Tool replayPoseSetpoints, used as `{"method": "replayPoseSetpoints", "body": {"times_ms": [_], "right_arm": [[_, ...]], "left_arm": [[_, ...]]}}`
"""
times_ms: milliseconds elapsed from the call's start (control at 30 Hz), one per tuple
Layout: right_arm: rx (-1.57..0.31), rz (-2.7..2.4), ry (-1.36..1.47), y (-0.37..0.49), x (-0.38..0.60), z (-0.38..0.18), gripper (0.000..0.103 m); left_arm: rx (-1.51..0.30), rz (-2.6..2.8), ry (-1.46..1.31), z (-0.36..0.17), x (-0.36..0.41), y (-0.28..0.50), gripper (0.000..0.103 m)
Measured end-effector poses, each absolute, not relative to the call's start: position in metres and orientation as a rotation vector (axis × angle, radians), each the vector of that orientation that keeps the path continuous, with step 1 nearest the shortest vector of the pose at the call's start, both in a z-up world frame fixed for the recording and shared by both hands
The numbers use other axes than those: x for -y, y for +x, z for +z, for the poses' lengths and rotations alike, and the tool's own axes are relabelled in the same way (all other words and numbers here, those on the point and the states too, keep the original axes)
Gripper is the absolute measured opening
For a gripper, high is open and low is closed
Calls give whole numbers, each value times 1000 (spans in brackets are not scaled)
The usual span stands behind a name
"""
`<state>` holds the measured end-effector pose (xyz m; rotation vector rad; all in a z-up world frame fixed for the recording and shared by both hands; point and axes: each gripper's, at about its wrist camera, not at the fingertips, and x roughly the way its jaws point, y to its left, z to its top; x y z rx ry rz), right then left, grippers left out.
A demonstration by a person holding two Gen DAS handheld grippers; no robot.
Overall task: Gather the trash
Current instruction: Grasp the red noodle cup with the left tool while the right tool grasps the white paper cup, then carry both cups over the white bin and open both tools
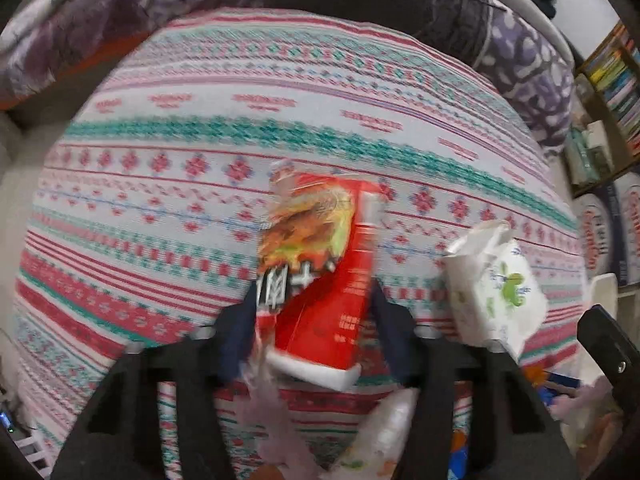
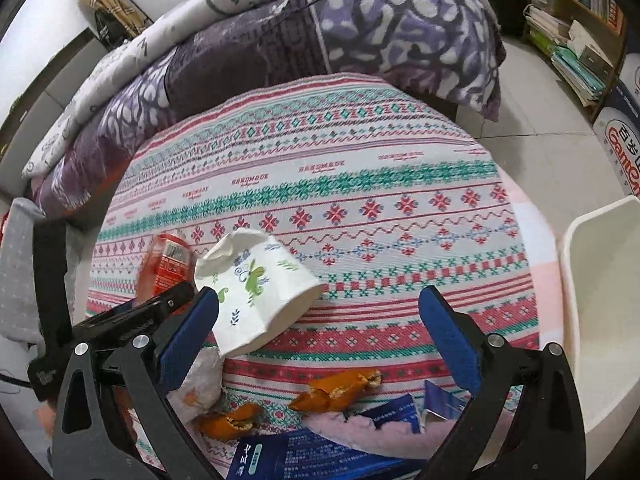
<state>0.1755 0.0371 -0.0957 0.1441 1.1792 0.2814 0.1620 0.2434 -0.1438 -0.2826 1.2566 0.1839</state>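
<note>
Left wrist view: the left gripper [image 1: 316, 300] pointed down at a patterned bedcover [image 1: 200, 140], its dark fingers closed against both sides of a red snack wrapper [image 1: 320, 264]. The frame was blurred, but the pads appeared to press on it. A crumpled paper cup [image 1: 494, 284] with a green print lay just right of the wrapper, and a pale crumpled wrapper [image 1: 384, 428] sat below between the gripper's arms. A purple patterned quilt [image 1: 520, 56] was heaped at the far edge. Right wrist view: the right gripper [image 2: 320, 312] stood with jaws spread wide and nothing between the pads, above the bedcover. The paper cup lay touching its left finger; the red wrapper and the left gripper's body crowded that side. Orange peel [image 2: 340, 388], a blue box [image 2: 312, 456] and a white bin [image 2: 600, 300] lay nearby.
</note>
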Motion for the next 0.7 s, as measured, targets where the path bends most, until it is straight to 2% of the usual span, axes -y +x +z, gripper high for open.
{"method": "replayPoseSetpoints", "body": {"times_ms": [233,533,567,600,633,700], "right_arm": [[-1230,321,119,177,-62,-117,96],[-1213,409,-40,167,-100,-135,95],[-1206,404,-39,165,-100,-136,85],[-1207,403,-48,165,-101,-137,63],[-1212,407,-60,164,-102,-138,54],[-1188,406,-74,162,-101,-135,26]], "left_arm": [[-1129,228,-359,-112,-266,146,48],[-1133,204,-344,-104,-265,118,48],[-1131,206,-340,-102,-268,115,48],[-1127,211,-332,-101,-270,113,48],[-1125,218,-326,-101,-270,111,48],[-1121,229,-324,-102,-271,110,48]]}}
